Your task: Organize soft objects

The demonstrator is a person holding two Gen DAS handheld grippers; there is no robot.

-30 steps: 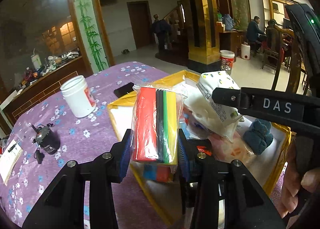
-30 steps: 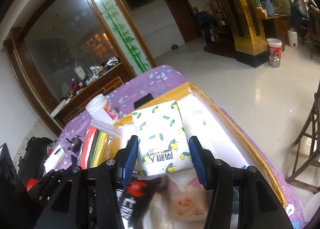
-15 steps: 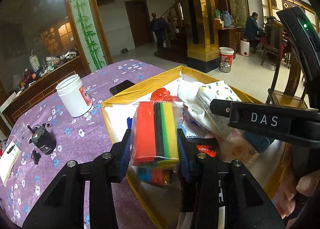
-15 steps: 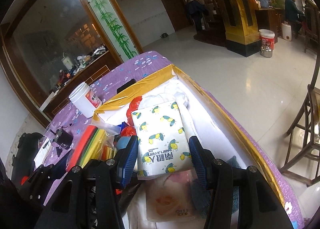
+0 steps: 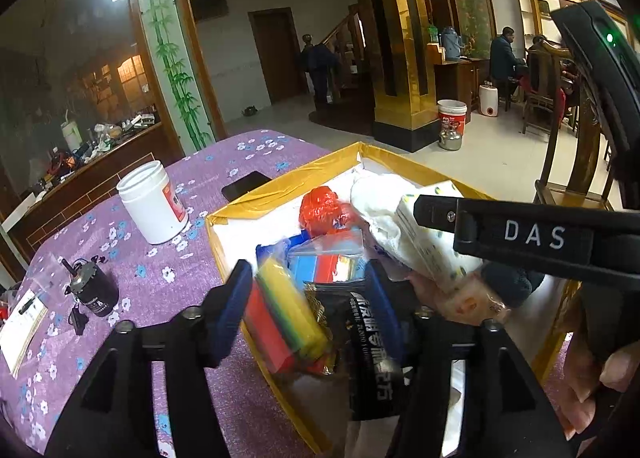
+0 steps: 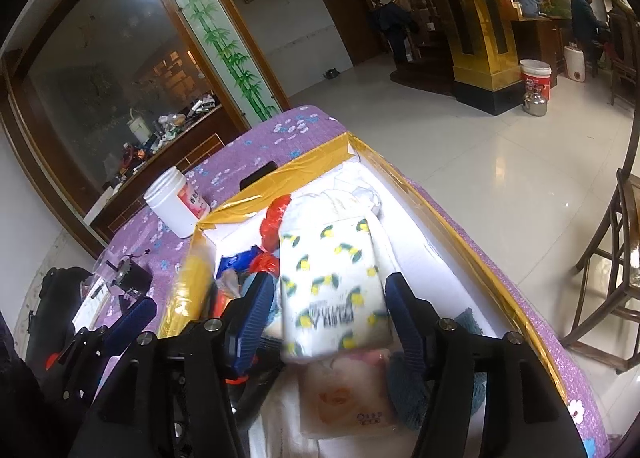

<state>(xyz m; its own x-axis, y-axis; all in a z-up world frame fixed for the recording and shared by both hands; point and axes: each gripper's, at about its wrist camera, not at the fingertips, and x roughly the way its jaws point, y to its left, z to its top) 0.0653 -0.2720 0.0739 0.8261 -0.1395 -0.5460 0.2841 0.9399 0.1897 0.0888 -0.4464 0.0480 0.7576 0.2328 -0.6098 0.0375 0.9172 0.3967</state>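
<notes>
A white box with a yellow taped rim [image 5: 280,186] [image 6: 460,226] holds soft items. My left gripper [image 5: 309,266] hovers over its near left corner, jaws opening. The bagged pack of red, green and yellow sponges [image 5: 288,318] lies tilted between them, loose, leaning left onto a black packet [image 5: 368,338]. My right gripper [image 6: 330,280] hangs over the box's middle, jaws also opening. The lemon-print tissue pack [image 6: 332,290] [image 5: 432,242] sits blurred between its pads with a gap on each side, above a pink tissue packet [image 6: 348,390].
On the purple flowered cloth left of the box stand a white jar [image 5: 152,204], a black phone [image 5: 246,186], a small black motor [image 5: 92,290] and a paper card [image 5: 22,322]. A red bag [image 5: 324,206] and white cloth [image 5: 380,198] fill the box's far end. A wooden chair [image 6: 612,258] stands right.
Both grippers' jaws have widened. The sponge pack, upright and pinched before, has tipped left and dropped into the box. The tissue pack has slipped lower between the right pads.
</notes>
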